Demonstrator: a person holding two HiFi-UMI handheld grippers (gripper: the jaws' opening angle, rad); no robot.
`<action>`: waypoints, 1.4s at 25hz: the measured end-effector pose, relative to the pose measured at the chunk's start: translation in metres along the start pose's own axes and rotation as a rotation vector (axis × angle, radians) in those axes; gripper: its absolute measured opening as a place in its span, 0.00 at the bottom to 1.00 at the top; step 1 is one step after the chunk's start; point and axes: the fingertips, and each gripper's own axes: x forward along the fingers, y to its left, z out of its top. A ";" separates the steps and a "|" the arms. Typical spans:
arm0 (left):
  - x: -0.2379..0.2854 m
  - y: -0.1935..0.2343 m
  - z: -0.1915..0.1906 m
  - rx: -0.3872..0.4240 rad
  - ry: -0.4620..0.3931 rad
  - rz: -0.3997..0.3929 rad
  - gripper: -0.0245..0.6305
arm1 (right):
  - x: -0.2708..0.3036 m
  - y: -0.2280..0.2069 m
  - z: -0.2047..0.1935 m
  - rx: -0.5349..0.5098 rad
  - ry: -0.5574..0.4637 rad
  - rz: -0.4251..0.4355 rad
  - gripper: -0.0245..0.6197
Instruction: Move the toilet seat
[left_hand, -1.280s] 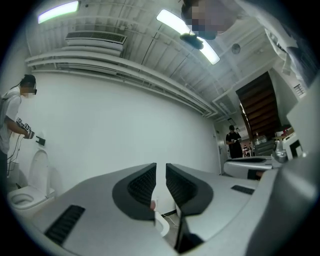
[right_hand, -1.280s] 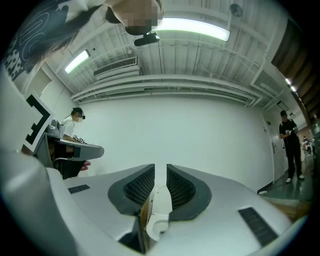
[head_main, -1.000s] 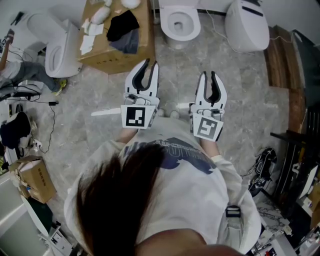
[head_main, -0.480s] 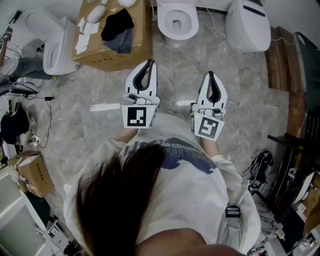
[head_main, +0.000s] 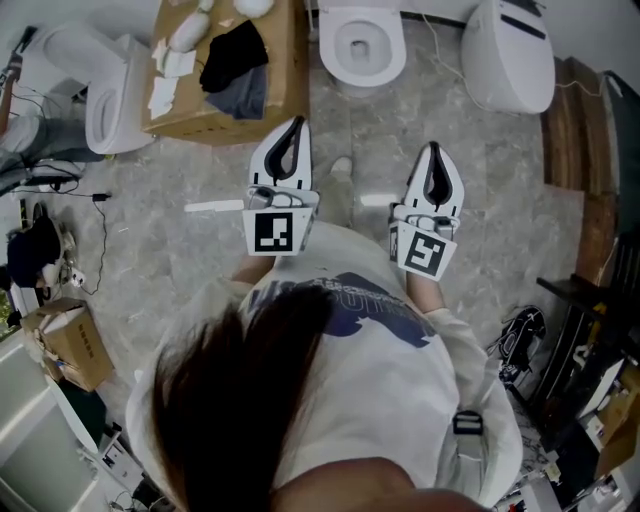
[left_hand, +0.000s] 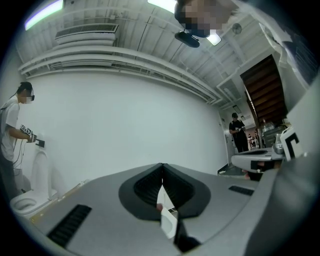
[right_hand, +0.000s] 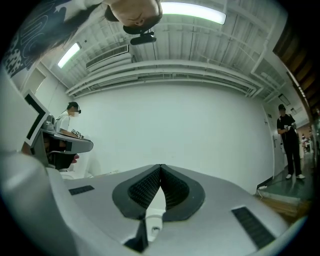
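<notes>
While they hung side by side, the left gripper (head_main: 294, 124) and right gripper (head_main: 433, 150) were both clenched on nothing. The toilet seat (head_main: 336, 50) lay well ahead, opposite the gap between them

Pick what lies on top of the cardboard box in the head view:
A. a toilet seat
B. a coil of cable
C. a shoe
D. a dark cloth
D: a crumpled dark cloth lies on the top of the cardboard box, which stands on the floor left of the open toilet.

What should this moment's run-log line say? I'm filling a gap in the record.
left gripper: shut, empty | right gripper: shut, empty | white ceramic toilet: ahead of both grippers, untouched
</notes>
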 end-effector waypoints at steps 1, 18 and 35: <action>0.011 0.008 -0.002 -0.002 0.000 0.001 0.04 | 0.013 0.000 0.000 -0.008 -0.002 -0.001 0.05; 0.172 0.108 -0.013 -0.051 -0.001 0.086 0.04 | 0.186 -0.012 -0.007 -0.048 0.037 0.008 0.05; 0.343 0.077 -0.041 -0.017 0.064 0.201 0.04 | 0.349 -0.107 -0.046 -0.021 0.054 0.194 0.05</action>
